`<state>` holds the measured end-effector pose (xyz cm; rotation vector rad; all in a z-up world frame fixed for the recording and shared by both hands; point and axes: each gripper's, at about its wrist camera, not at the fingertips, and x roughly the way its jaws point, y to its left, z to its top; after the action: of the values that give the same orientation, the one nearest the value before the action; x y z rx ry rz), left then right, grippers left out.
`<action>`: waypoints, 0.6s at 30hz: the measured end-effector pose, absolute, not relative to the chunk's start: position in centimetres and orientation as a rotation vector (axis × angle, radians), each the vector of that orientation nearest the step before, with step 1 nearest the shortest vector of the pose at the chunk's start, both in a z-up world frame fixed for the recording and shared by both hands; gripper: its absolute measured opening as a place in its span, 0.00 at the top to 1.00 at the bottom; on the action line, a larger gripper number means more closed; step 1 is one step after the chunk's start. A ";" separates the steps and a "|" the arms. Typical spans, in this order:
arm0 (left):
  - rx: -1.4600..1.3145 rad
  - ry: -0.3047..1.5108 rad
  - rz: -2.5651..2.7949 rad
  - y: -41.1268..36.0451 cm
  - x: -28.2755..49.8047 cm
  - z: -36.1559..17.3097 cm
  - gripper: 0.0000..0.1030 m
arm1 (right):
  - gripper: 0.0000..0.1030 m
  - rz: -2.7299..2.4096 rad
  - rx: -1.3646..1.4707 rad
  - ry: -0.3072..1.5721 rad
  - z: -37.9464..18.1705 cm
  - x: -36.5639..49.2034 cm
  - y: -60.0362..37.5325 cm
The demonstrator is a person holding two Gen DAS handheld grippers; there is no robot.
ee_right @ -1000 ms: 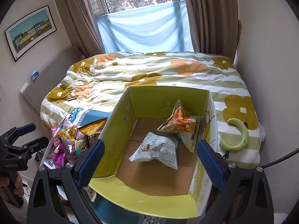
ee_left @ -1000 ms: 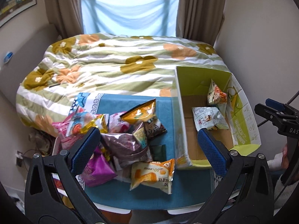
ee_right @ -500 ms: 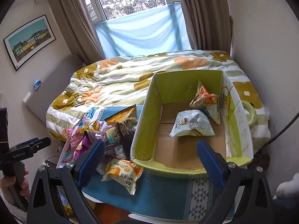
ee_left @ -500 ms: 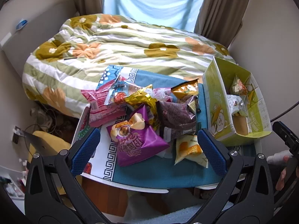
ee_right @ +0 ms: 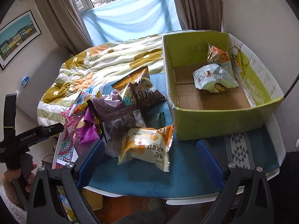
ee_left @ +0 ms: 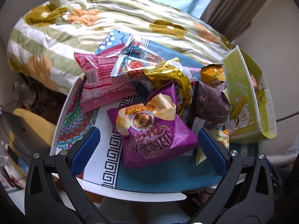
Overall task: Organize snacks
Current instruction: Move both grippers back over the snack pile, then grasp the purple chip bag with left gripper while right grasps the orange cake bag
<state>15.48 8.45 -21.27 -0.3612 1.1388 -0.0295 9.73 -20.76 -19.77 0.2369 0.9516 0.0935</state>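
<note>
A pile of snack bags lies on a blue mat on the table. In the left wrist view my left gripper (ee_left: pixel 147 145) is open and empty, its jaws on either side of a purple chip bag (ee_left: pixel 155 130). A pink bag (ee_left: pixel 104 80), a gold bag (ee_left: pixel 172 78) and a dark brown bag (ee_left: pixel 209 102) lie behind it. In the right wrist view my right gripper (ee_right: pixel 149 158) is open and empty just before an orange-and-white cake bag (ee_right: pixel 147 145). The green cardboard box (ee_right: pixel 214 119) holds a pale bag (ee_right: pixel 213 78) and an orange-striped bag (ee_right: pixel 216 54).
The table (ee_right: pixel 186 201) stands against a bed with a flowered quilt (ee_right: pixel 104 63). The left hand-held gripper (ee_right: pixel 31 138) shows at the left of the right wrist view. Clutter and a yellow cushion (ee_left: pixel 31 123) lie on the floor to the left.
Both grippers have moved left and lower toward the snack pile. The left now frames the purple bag closely; the right has swung from above the box to the orange-and-white bag.
</note>
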 end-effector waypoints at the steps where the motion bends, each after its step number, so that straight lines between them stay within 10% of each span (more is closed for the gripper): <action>1: -0.383 1.152 -0.031 8.6 15.8 -22.1 0.00 | 0.05 0.086 0.246 0.963 -20.7 10.0 -20.4; 18: -0.524 1.288 -0.088 7.9 18.6 -30.7 0.02 | 0.05 0.031 0.285 0.995 -27.4 13.6 -18.0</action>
<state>18.64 7.95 -30.69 -0.5236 1.2885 -0.0883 13.56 -18.00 -27.35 0.2851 0.9947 0.0307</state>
